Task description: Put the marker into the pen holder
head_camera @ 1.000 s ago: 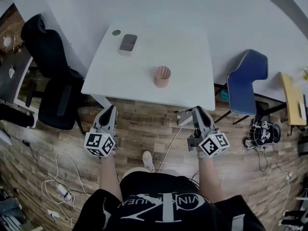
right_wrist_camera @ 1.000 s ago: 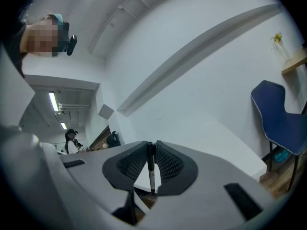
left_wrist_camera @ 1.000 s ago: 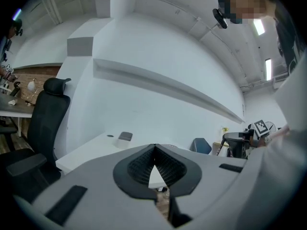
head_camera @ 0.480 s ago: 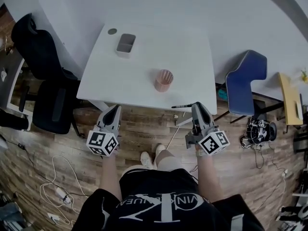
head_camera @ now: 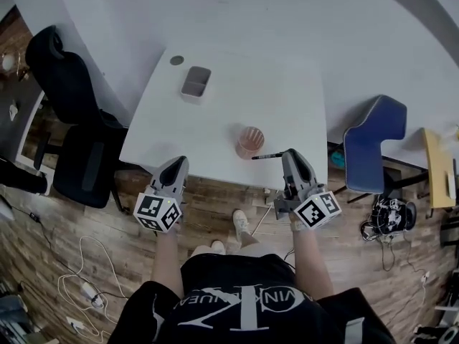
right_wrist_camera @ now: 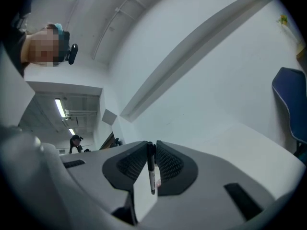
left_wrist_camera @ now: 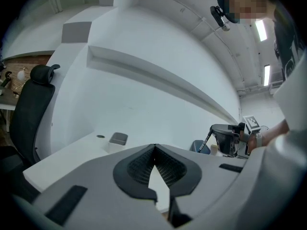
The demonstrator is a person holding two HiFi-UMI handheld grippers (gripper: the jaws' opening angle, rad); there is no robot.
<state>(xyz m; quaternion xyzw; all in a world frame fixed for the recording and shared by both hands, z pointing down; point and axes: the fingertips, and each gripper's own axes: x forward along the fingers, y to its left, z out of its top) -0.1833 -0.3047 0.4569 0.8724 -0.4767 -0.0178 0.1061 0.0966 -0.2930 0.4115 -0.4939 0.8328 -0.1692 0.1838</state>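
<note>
The pen holder [head_camera: 249,141], a pinkish ribbed cup, stands upright near the front edge of the white table [head_camera: 215,120]. My right gripper [head_camera: 288,153] hovers at that edge just right of the cup, shut on a black marker [head_camera: 267,155] that sticks out sideways toward the cup. In the right gripper view the marker [right_wrist_camera: 151,169] hangs between the pads, crosswise to the right gripper [right_wrist_camera: 151,145]. My left gripper [head_camera: 177,162] is at the table's front left, shut and empty; in its own view the left gripper [left_wrist_camera: 153,147] has its tips meeting.
A grey rectangular tray [head_camera: 196,82] and a small dark disc [head_camera: 176,60] lie at the table's far left. A black office chair [head_camera: 72,92] stands left of the table, a blue chair [head_camera: 373,142] to the right. Cables lie on the wooden floor [head_camera: 86,264].
The person has stepped up to the table. Both grippers moved forward from over the floor to the table's front edge, and the marker now lies close beside the pen holder.
</note>
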